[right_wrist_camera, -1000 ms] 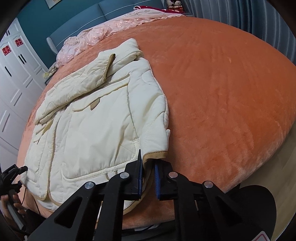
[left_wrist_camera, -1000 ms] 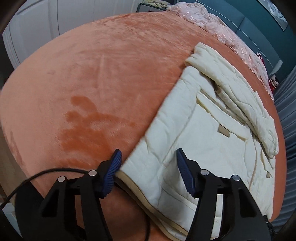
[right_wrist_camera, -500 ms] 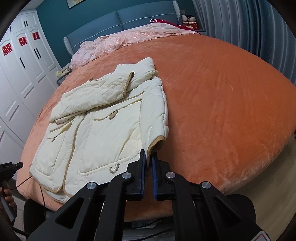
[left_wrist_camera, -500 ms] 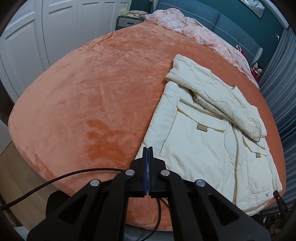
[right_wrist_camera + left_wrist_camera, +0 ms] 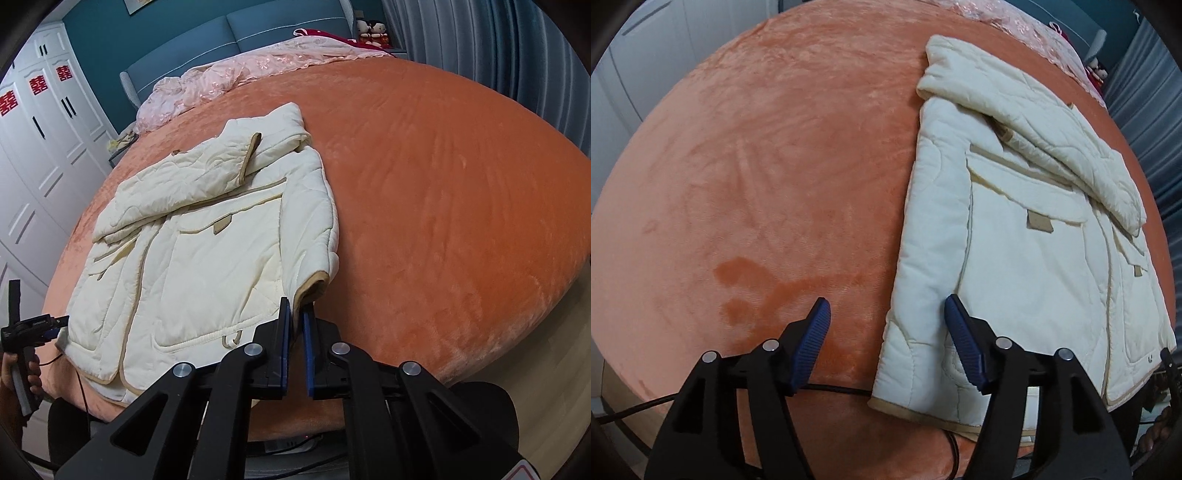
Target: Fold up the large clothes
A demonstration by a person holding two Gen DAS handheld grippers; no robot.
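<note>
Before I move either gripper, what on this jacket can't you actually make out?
- Jacket hem corner: left wrist view, behind the left gripper frame.
- Sleeve cuff grip: right wrist view, cuff edge runs into the right gripper; jaws nearly closed, contact unclear.
- Pocket logo: left wrist view, too small.
- Jacket underside: hidden against the bed.

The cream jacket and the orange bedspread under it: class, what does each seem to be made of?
Cream jacket: likely quilted, padded fabric with a matte finish, given the stitched puffy panels and tan trim. Orange bedspread: probably plush velvet-like fleece, since its nap shows brush marks and a soft sheen.
</note>
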